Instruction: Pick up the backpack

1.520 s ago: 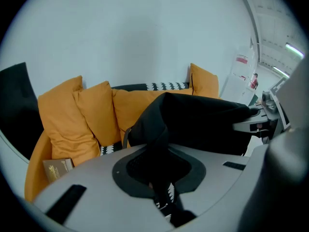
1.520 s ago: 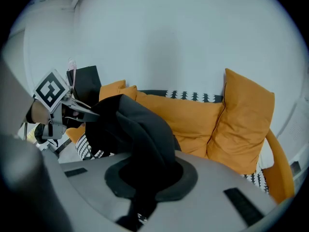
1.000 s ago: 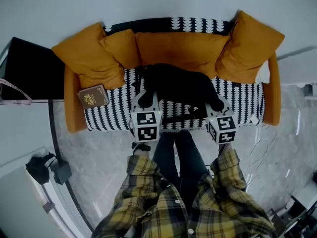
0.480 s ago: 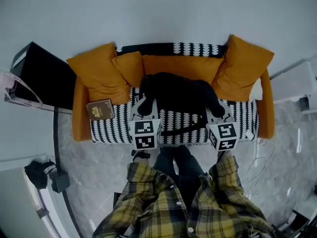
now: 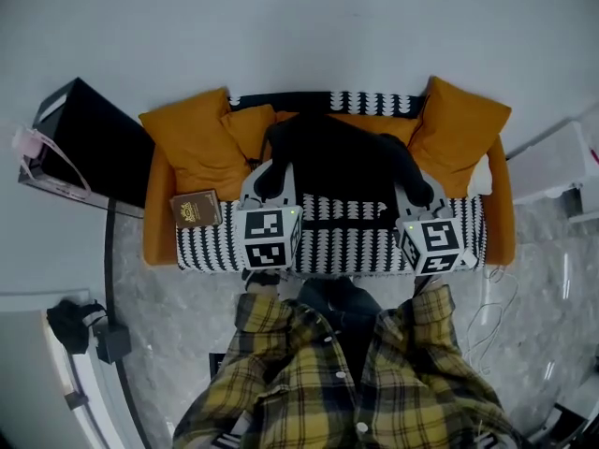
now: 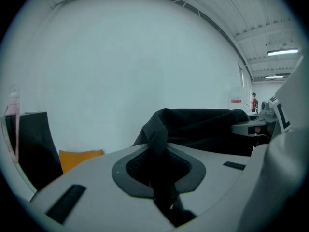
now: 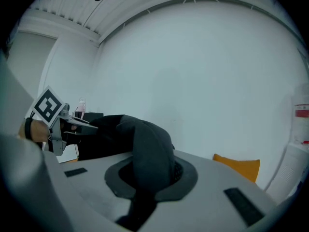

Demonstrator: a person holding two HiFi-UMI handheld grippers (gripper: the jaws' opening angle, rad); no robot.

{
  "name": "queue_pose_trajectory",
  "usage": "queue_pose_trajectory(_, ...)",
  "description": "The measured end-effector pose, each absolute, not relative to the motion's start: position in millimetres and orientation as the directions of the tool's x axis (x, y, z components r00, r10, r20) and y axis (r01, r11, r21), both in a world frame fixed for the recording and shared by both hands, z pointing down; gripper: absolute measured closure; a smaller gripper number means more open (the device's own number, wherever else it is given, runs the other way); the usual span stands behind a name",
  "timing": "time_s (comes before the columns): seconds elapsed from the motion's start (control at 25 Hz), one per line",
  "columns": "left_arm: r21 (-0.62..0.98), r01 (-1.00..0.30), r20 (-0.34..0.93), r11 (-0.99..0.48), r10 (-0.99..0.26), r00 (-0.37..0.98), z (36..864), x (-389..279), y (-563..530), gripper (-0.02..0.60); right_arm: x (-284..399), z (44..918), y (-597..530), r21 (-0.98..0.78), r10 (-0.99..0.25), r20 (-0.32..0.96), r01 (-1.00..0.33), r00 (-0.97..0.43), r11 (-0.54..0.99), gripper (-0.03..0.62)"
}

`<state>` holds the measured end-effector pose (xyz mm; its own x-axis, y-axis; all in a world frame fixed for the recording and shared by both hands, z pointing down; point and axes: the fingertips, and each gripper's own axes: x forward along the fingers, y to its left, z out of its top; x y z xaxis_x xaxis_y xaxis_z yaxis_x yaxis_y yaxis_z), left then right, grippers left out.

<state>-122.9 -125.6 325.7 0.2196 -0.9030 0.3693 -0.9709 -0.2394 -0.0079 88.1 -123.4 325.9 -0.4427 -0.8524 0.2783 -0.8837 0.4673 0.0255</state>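
backpack (image 5: 337,162): raised off sofa (image 5: 374,239) within the last second; left gripper (image 5: 268,180), right gripper (image 5: 417,193) both clamped on its fabric; pickup nearly done.

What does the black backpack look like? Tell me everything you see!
The backpack is black, soft floppy cloth. The left gripper is shut on a fold at one end, the right gripper on the other, so it hangs between them, over the striped sofa and before its orange cushions. Nothing else seems to touch it.
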Motion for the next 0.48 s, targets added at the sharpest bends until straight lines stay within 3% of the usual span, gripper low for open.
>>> queue_pose_trajectory(0.48,-0.045,-0.969,0.178,-0.241,-0.957,0.230,236.0,-122.1,-121.4,0.531,89.8,239.7,-122.3,0.099,-0.880,0.118,-0.876,-0.461,0.472,0.549)
